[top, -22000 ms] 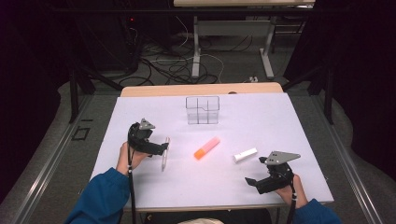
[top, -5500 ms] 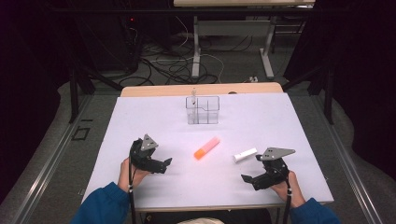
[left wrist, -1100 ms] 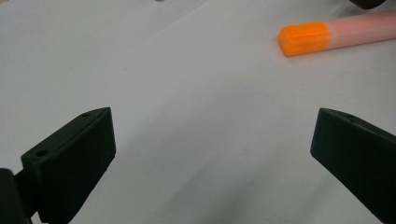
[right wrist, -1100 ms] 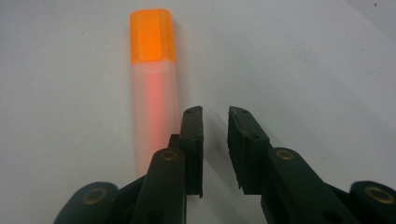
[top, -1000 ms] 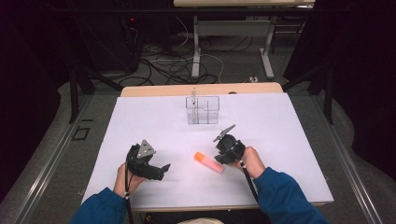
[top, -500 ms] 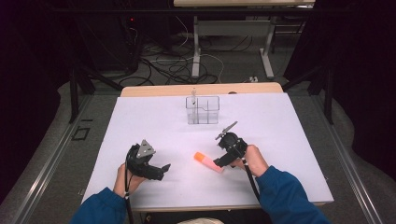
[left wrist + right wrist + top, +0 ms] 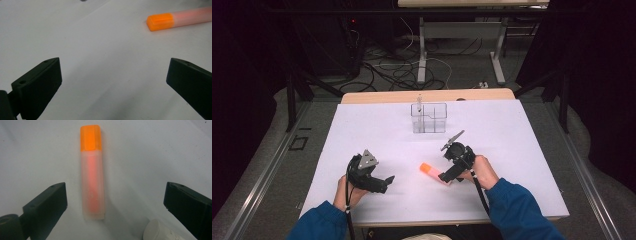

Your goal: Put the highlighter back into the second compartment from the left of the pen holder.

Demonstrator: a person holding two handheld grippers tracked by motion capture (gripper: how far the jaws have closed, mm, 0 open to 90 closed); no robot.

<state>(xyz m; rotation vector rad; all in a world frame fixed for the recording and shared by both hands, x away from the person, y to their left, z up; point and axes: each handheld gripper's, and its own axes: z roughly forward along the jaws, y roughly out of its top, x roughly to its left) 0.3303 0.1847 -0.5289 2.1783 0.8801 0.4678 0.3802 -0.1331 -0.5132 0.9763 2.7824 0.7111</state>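
While jaws straddle the highlighter [image 7: 91,172], a white cap [image 7: 160,232] crowds it.

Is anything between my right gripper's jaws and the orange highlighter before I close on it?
Nothing visible blocks it. In the right gripper view the orange highlighter lies flat on the white table, lengthwise between the open jaws of the right gripper. A white cap-like object sits close beside the right-hand jaw, apart from the highlighter.

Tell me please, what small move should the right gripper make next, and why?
Probably it should go down a little and close on the orange marker. The right gripper is open, and the marker lies flat on the table between its two jaws, touched by neither. The white tube lies close to one jaw, so a straight descent seems safest. The left gripper waits open, apart.
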